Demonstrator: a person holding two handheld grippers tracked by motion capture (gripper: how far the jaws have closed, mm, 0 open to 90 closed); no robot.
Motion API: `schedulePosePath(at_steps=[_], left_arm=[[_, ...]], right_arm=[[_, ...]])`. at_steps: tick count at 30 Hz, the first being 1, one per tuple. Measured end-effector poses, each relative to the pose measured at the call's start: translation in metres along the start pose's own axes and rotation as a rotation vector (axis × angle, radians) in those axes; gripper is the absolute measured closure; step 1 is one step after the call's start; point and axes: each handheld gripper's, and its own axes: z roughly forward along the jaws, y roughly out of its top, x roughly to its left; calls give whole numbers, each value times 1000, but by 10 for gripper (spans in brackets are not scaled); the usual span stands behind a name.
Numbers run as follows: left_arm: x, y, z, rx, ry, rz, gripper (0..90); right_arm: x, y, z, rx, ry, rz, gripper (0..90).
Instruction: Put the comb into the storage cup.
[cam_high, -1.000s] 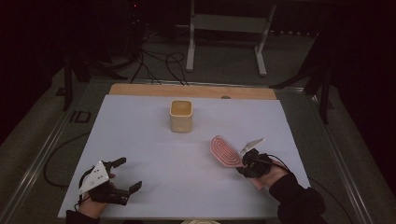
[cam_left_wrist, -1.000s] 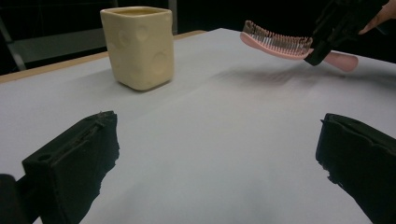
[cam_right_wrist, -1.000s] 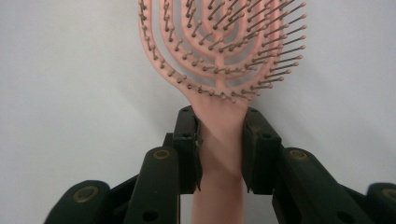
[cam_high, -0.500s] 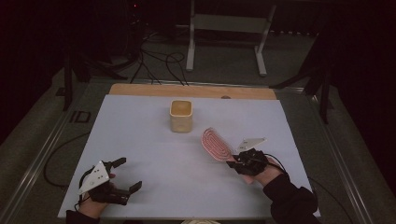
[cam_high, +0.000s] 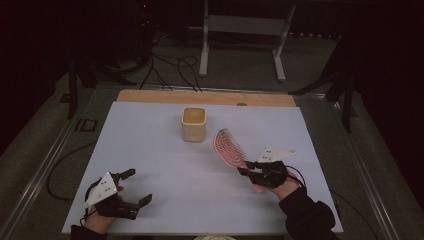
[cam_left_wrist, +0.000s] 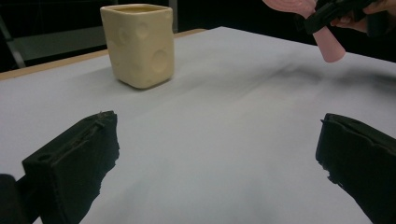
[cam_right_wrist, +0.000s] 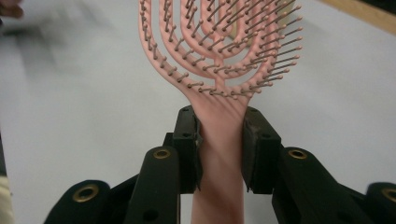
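A pink hairbrush (cam_high: 228, 146) with an open, bristled head is lifted off the white table, its head angled toward the far left. My right gripper (cam_high: 248, 170) is shut on its handle (cam_right_wrist: 219, 144), both pads pressed against the sides. The handle's end (cam_left_wrist: 329, 46) pokes out below that gripper in the left gripper view. A cream square cup (cam_high: 193, 123) with round dimples stands upright at mid table, just left of the brush head. My left gripper (cam_high: 135, 187) rests near the table's front left corner, jaws wide open and empty, pointing at the cup (cam_left_wrist: 139, 44).
The white table top (cam_high: 165, 170) has a wooden strip (cam_high: 200, 97) along its far edge. Behind it stand a metal frame (cam_high: 242, 35) and loose cables (cam_high: 167, 65) on the floor. Dark surroundings close in on both sides.
The right gripper has carried the hairbrush up and leftward, toward the cup, with its head swung further left. The left gripper has stayed put.
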Motion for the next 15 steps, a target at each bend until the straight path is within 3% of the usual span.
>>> schedulePosePath(at_steps=[8, 15], left_arm=[[1, 0, 0, 0, 2, -6, 1], [0, 0, 2, 6, 3, -9, 1]], right_arm=[[1, -8, -1, -122, 9, 11, 707], [2, -13, 1, -147, 2, 12, 707]])
